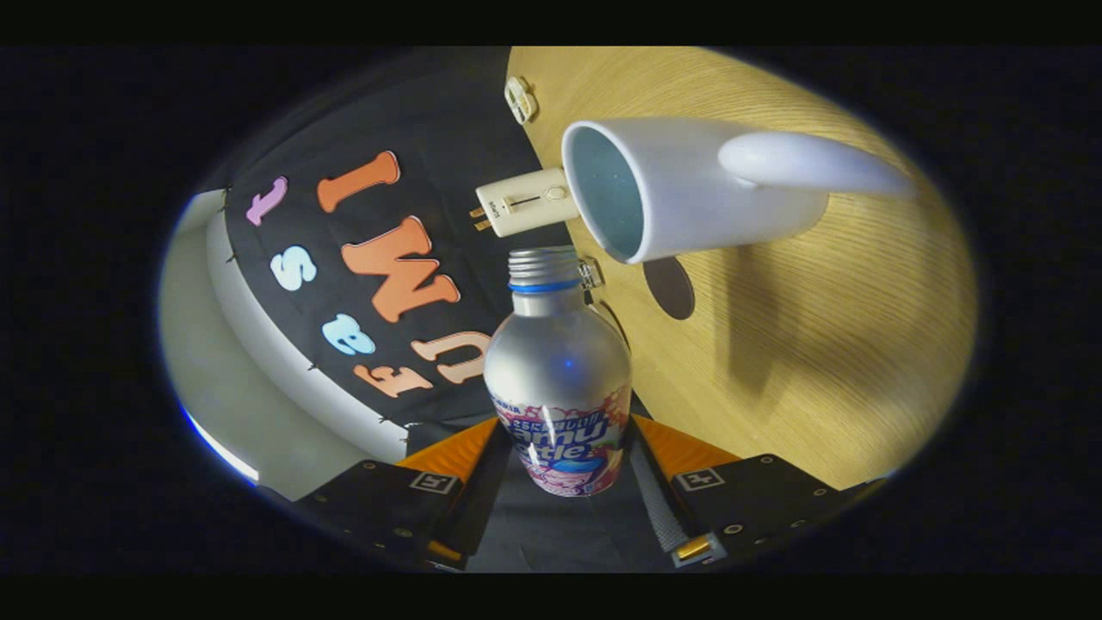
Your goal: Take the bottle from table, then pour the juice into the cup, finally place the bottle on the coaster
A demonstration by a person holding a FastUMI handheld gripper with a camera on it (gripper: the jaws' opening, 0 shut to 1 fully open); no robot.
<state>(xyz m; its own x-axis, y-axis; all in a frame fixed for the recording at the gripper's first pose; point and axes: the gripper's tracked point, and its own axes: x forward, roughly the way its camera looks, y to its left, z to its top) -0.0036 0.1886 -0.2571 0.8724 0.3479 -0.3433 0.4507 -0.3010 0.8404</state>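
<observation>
Gripper (560,469) clenched on bottle (558,379), tipped sideways, capped mouth near cup (680,185) rim by desk (818,344) edge.

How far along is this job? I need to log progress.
Done: the bottle is off the table, gripper shut on it. In hand: it is tipped toward the white cup; its mouth is short of the rim. Left: pouring, then the coaster.

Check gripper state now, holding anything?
Gripper: shut on the bottle, tipped sideways with its neck just short of the cup.
</observation>
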